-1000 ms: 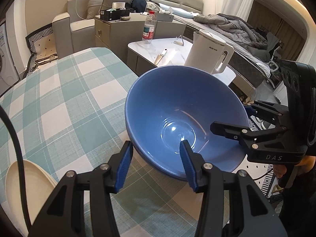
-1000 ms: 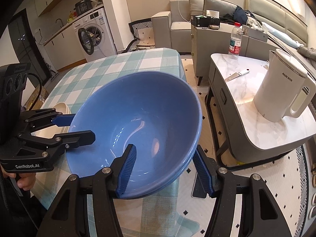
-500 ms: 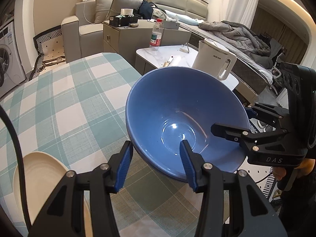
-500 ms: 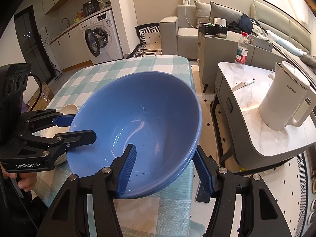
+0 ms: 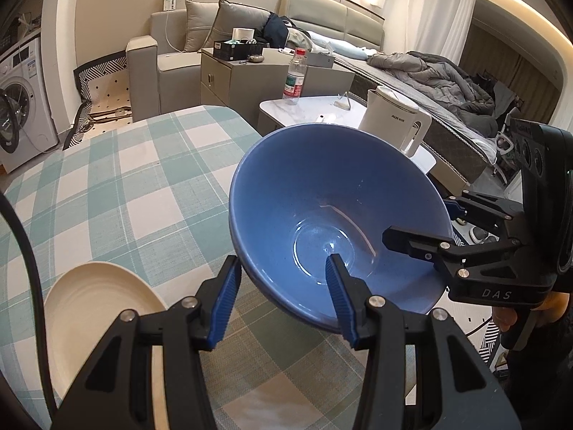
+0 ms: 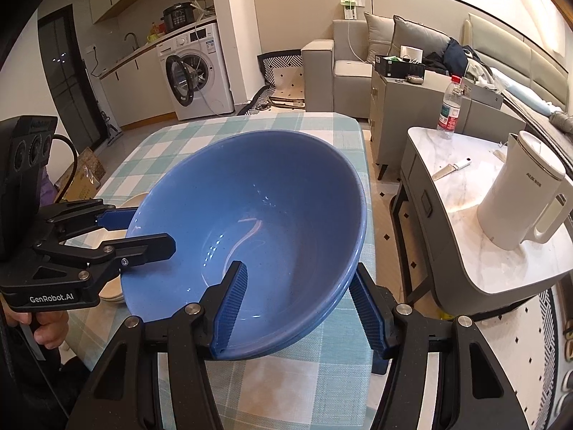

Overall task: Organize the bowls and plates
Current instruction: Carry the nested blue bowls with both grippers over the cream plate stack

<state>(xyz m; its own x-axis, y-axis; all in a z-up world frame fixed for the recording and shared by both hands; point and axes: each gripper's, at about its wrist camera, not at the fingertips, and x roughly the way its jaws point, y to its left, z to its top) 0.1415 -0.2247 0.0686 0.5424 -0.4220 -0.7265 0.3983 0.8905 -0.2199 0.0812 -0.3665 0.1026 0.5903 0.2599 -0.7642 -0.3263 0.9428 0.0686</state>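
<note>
A large blue bowl (image 5: 333, 193) is held tilted above the checked table (image 5: 125, 186) by both grippers. My left gripper (image 5: 283, 297) is shut on the bowl's near rim, one finger inside and one outside. My right gripper (image 6: 304, 304) is shut on the opposite rim the same way; the bowl (image 6: 261, 215) fills its view. Each gripper shows in the other's view: the right one (image 5: 422, 229) and the left one (image 6: 139, 229). A cream plate (image 5: 93, 308) lies on the table below left, partly hidden behind the left gripper in the right wrist view (image 6: 114, 286).
A white kettle (image 6: 519, 200), a knife (image 6: 449, 168) and a water bottle (image 6: 447, 107) stand on a marble side table (image 6: 465, 251) to the right of the checked table. A sofa (image 5: 168, 68), a bed and a washing machine (image 6: 195, 71) lie beyond.
Both grippers have lifted the blue bowl higher and pulled it back toward the near side. More of the table and the cream plate show below.
</note>
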